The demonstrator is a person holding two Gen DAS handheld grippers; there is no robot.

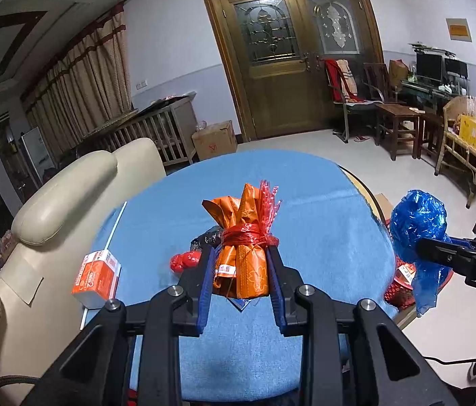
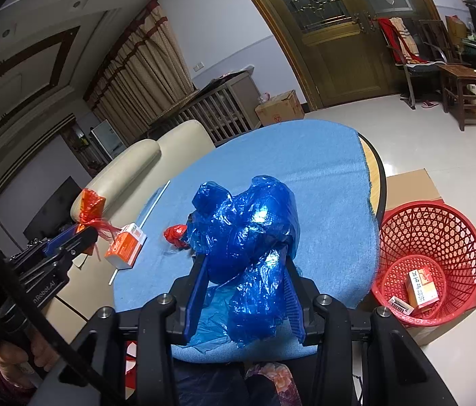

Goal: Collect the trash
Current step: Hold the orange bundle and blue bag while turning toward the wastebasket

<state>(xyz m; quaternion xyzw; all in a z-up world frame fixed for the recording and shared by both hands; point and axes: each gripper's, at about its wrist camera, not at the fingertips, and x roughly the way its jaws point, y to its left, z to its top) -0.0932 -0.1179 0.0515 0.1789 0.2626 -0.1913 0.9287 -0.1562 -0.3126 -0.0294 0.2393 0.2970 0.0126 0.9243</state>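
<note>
With the right tool [image 2: 244, 291] clamped on the crumpled blue plastic bag [image 2: 244, 230] and the left tool [image 1: 239, 264] on the tied orange bundle [image 1: 243, 237], the bag's loose tail hanging under the right tool may snag the rim of the red basket [image 2: 441, 209] to its right and miss.

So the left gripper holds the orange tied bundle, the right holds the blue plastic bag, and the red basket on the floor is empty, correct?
Not quite: the red basket is not empty. The right wrist view shows two small cartons lying in its bottom. The rest holds: the left gripper is shut on the orange tied bundle and the right gripper on the blue plastic bag.
</note>
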